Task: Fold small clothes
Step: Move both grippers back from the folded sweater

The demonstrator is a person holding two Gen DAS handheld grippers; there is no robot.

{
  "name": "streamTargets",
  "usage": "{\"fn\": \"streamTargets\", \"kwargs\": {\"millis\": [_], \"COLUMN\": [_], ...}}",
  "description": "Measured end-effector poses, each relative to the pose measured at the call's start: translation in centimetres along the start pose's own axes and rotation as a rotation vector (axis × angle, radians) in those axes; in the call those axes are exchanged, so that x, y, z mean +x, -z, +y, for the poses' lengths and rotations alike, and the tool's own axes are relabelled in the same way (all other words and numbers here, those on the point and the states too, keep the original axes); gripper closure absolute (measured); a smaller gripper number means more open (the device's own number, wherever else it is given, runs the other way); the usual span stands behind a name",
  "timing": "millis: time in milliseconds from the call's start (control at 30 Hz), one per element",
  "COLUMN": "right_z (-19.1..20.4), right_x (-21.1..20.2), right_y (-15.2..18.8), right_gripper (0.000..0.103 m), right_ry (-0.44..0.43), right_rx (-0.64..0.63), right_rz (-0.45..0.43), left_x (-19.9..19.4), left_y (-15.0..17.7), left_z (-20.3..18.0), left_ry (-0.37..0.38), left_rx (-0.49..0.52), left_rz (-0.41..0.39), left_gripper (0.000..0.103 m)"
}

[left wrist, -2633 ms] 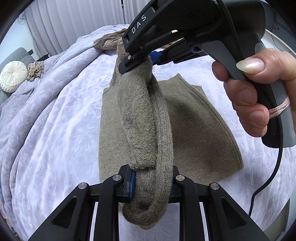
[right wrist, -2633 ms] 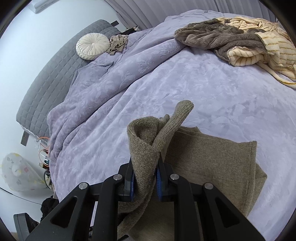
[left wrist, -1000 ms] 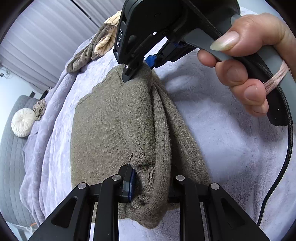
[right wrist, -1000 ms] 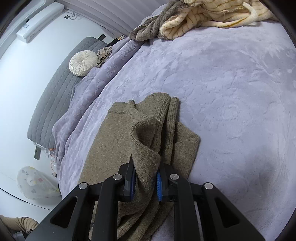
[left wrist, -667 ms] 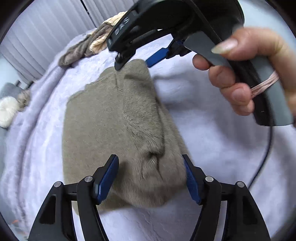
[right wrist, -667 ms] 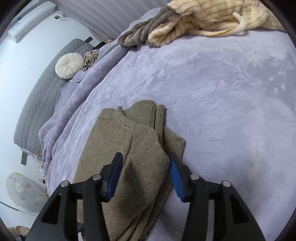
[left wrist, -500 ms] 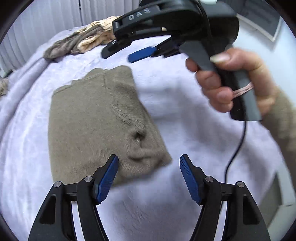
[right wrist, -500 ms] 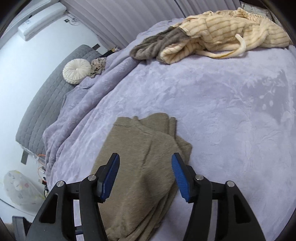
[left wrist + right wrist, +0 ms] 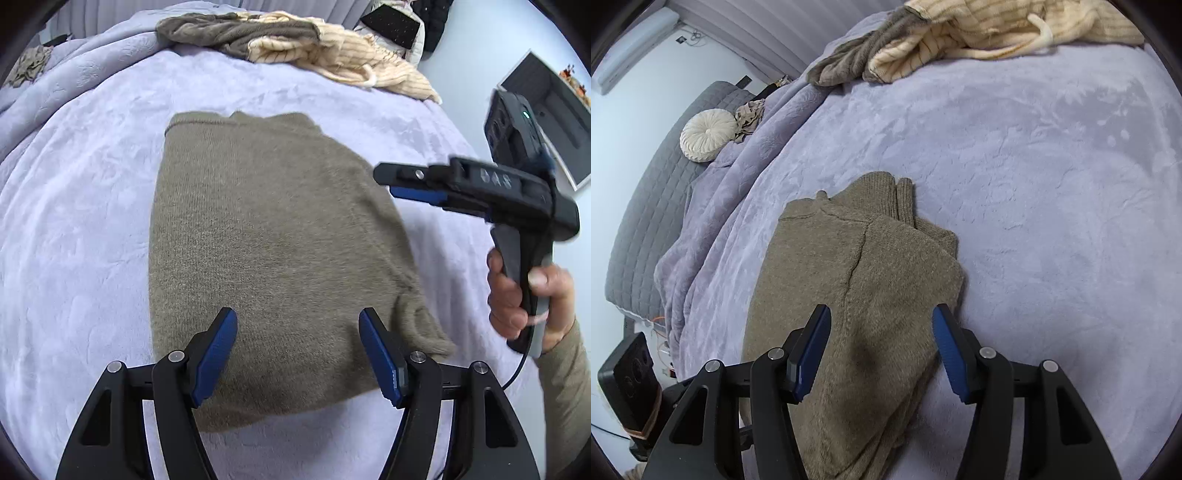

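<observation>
Left gripper (image 9: 297,350) nearest lens: blue-padded fingers (image 9: 216,350) wide, just opened, nothing clamped. Right gripper (image 9: 881,352) likewise wide, just opened, empty (hand (image 9: 524,295) on its handle). Folded olive-brown knit sweater (image 9: 266,251) flat on lavender plush bedspread (image 9: 81,206), below both. Far edge: heap of cream ribbed and grey-brown clothes (image 9: 295,44).

Folded sweater (image 9: 857,314) — near end cut off (bottom edge) — right gripper (image 9: 417,184) blurred.
</observation>
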State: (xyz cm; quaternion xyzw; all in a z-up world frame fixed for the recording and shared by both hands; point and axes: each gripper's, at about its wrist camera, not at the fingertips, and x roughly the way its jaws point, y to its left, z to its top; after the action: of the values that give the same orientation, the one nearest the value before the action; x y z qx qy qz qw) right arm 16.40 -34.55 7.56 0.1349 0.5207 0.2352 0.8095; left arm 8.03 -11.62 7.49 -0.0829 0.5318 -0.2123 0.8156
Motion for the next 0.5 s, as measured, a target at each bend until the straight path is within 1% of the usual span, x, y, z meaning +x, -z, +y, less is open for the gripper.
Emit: {"fn": "streamTargets", "kwargs": {"millis": [67, 100, 167, 267, 333, 367, 400, 433, 467, 500], "right_z": [2.1, 3.1, 5.1, 6.8, 7.0, 6.7, 6.2, 5.2, 4.5, 3.8], "right_x": [-1.9, -2.7, -3.9, -3.9, -3.1, -2.2, -1.6, -0.7, -0.2, -0.2], "right_y": [1.3, 2.1, 4.3, 7.6, 9.4, 10.2, 10.7, 11.3, 11.6, 12.0], "right_gripper": [0.042, 0.042, 0.041, 0.041, 0.041, 0.041, 0.041, 0.041, 0.044, 0.059], "right_ry": [-0.044, -0.082, -0.165, -0.284, -0.316, -0.286, -0.238, -0.159, -0.103, -0.081], "right_rx": [-0.05, -0.073, -0.107, -0.097, -0.086, -0.078, -0.069, -0.049, -0.034, -0.013], "right_rz": [-0.018, -0.026, -0.031, -0.002, 0.021, 0.04, 0.054, 0.073, 0.082, 0.083], "left_x": [-1.2, -1.7, -2.0, -1.7, -1.4, -0.9, -0.2, 0.3, 0.6, 0.4], "left_y": [0.1, 0.3, 0.9, 1.7, 2.4, 2.5, 2.9, 3.2, 3.7, 4.2], "left_z": [0.6, 1.1, 1.9, 3.5, 4.6, 5.0, 5.6, 6.1, 6.6, 7.0], "left_ry": [0.023, 0.02, 0.012, -0.006, -0.03, -0.043, -0.061, -0.062, -0.035, -0.019], "left_rx": [-0.023, -0.034, -0.045, -0.078, -0.099, -0.104, -0.106, -0.111, -0.124, -0.14], "left_rz": [-0.032, -0.044, -0.042, -0.025, -0.028, -0.013, 0.013, 0.033, 0.049, 0.052], "left_gripper": [0.033, 0.033, 0.033, 0.033, 0.033, 0.033, 0.033, 0.033, 0.033, 0.033]}}
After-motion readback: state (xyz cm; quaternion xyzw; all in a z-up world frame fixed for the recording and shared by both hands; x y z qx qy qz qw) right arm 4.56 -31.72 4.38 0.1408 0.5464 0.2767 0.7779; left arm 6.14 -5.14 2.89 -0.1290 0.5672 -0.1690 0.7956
